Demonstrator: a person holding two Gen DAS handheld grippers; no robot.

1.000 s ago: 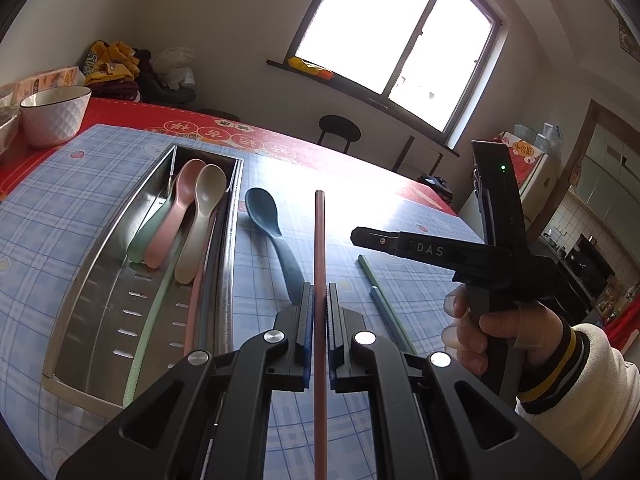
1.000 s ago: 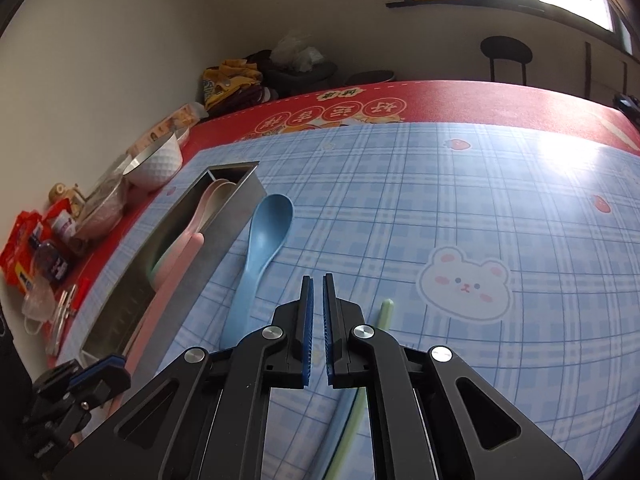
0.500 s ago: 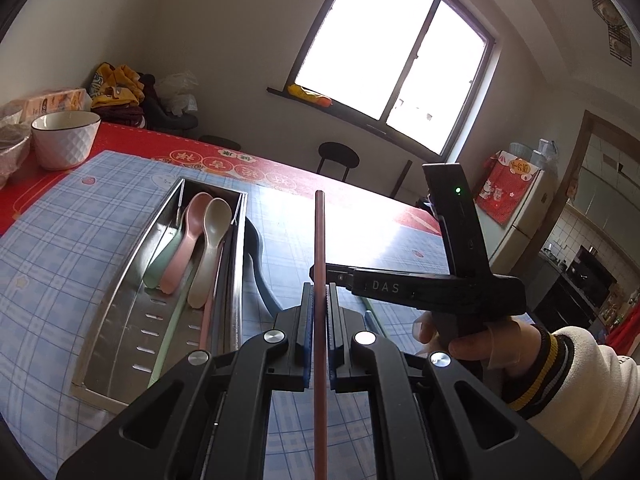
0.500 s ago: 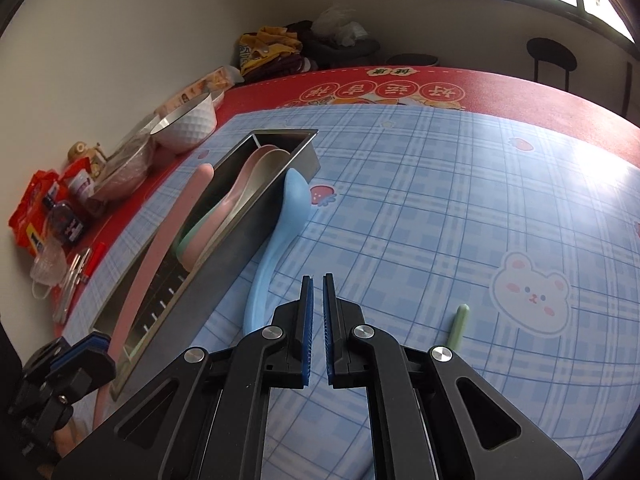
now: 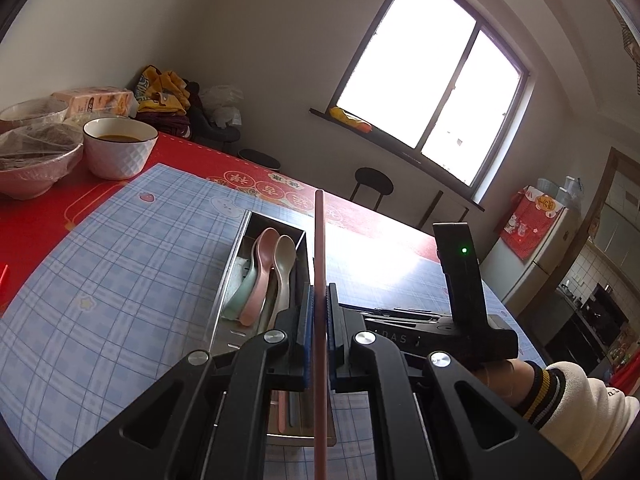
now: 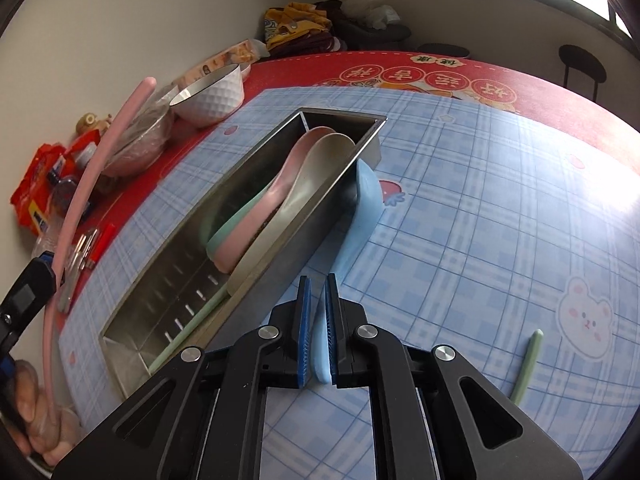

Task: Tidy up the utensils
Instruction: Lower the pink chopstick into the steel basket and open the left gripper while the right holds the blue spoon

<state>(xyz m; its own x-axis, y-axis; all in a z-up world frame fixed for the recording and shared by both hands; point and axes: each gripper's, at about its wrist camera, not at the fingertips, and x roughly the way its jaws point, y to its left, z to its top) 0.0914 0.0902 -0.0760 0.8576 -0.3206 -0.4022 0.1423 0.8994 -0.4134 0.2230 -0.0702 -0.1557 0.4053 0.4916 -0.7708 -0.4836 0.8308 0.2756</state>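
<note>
**Ann:** Pink chopstick is pinched between the blue pads of the left gripper, raised well off the table and pointing up and forward. I'd say it is held high so it can be swung over the steel tray and laid in lengthwise.

**Bo:** And the right gripper?

**Ann:** Down low beside the tray's outer wall, its jaws nearly together around the handle of the blue spoon. Whether the pads are actually squeezing it, I can't tell; a sliver of gap shows on each side.

**Bo:** Where does that spoon sit?

**Ann:** On the checked mat, bowl end tucked against the tray's far corner, outside it. Inside the tray lie a pink spoon, a beige spoon and a green one mostly buried beneath them.

**Bo:** Anything left out?

**Ann:** A green chopstick on the mat, well apart to the right; its lower end runs behind the gripper body. From the left view the blue spoon is hidden entirely.
</note>
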